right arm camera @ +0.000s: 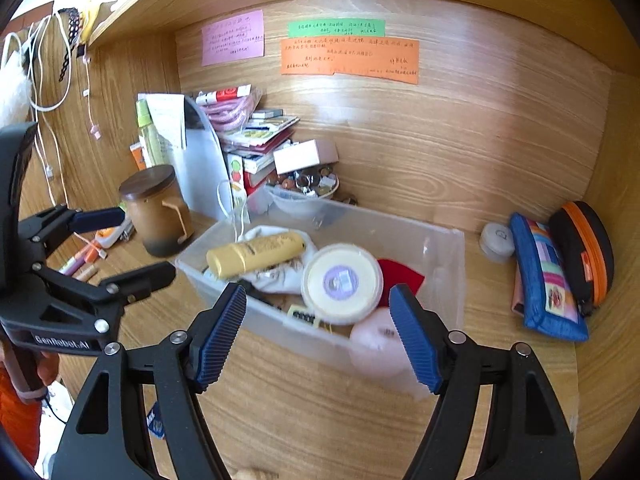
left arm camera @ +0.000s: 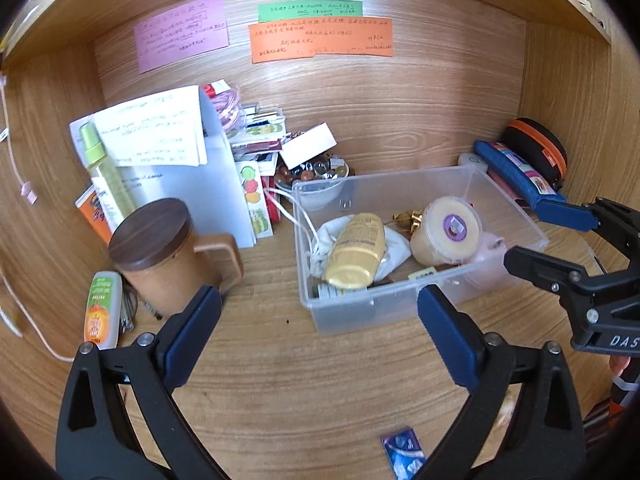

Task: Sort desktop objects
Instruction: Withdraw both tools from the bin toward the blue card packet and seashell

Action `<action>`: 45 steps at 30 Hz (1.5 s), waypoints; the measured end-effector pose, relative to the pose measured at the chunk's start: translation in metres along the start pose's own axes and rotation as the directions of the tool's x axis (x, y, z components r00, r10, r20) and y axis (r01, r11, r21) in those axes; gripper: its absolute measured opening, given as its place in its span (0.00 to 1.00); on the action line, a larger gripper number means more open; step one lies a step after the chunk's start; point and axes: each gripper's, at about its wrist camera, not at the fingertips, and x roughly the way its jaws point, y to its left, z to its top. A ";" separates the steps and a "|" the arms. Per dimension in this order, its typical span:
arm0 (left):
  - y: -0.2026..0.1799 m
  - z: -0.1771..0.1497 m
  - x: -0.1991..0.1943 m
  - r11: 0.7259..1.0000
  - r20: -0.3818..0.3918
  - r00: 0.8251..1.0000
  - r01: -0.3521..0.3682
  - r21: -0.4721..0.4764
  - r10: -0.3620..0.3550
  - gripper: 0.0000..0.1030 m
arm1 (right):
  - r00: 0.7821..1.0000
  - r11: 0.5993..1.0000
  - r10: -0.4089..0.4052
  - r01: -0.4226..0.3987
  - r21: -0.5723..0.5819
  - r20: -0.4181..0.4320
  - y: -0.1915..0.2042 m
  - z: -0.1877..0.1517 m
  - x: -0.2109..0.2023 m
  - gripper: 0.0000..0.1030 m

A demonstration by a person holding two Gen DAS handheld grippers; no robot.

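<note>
**Bin's dead ahead of both hands, but it sits slanted**

So the clear plastic bin (left arm camera: 420,280) is sitting mid-desk in the cubby, already holding a yellow tube (left arm camera: 356,250) lying on a white cloth pouch (left arm camera: 394,252), plus a round lidded tub (left arm camera: 448,236). Its long axis isn't square to you: in the left wrist view it runs from the near-left corner up toward the back right, so the near corner points at your left hand.

Your left gripper (left arm camera: 320,312) has its jaws spread wide with nothing between them, just short of that near corner. The right gripper (right arm camera: 318,332) is also apart and empty, hovering at the bin's near long wall with the tub right in front of it.

Outward from there: the brown lidded mug (left arm camera: 168,256) stands left of the bin, closer to your left hand, and the blue pencil case (right arm camera: 548,276) lies off to the right by the side wall, closer to your right hand. My guess is you split the loose stuff that way.
</note>
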 end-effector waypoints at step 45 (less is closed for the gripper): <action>-0.041 -0.124 0.002 0.999 -0.174 0.984 0.043 -0.017 -0.046 0.71 | 0.989 0.998 0.058 -0.054 0.032 -0.137 0.038 -0.140 -0.010 0.51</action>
